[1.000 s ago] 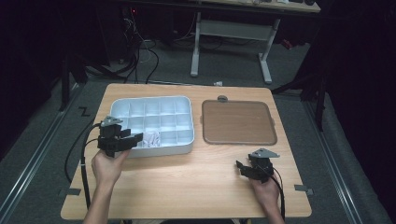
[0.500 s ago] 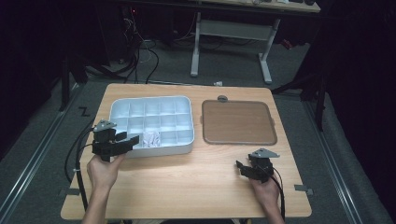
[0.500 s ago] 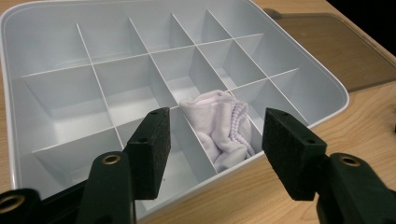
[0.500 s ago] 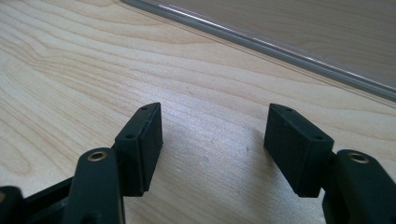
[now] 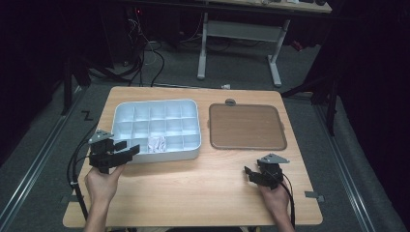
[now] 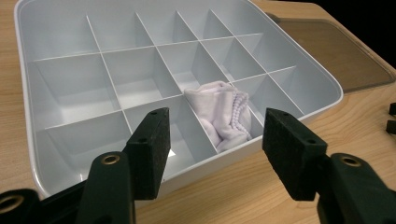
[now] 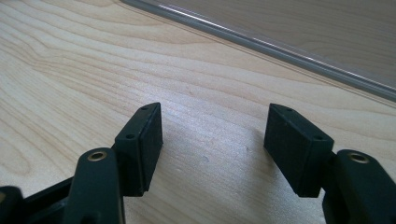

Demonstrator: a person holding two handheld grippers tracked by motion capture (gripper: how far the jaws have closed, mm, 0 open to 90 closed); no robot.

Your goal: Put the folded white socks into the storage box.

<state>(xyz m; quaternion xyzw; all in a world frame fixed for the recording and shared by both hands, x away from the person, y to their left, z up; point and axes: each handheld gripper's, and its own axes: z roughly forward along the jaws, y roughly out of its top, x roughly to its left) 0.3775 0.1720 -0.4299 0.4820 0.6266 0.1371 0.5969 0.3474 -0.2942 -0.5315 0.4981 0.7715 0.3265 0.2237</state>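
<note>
A white compartment tray (image 5: 159,155) lies at the table's back left, and one front compartment holds a crumpled pale lilac cloth (image 5: 156,143). My left gripper (image 5: 126,147) hovers at the tray's front left corner and stands open. In the left gripper view its jaws (image 6: 219,123) frame the cloth (image 6: 219,112) from outside the tray (image 6: 70,88), with nothing between them. Toward the front right my right gripper (image 5: 248,174) sits low over bare wood. It is open too, and its jaws (image 7: 217,119) are empty.
A flat brown lid (image 5: 246,126) lies to the right of the tray, and its edge crosses the top of the right gripper view (image 7: 303,28). Bare wooden table (image 5: 193,188) spreads between the two hands. Cables trail off the table's left edge.
My left gripper has drifted left and slightly toward the person, away from the tray's front wall. The right gripper has stayed put.
</note>
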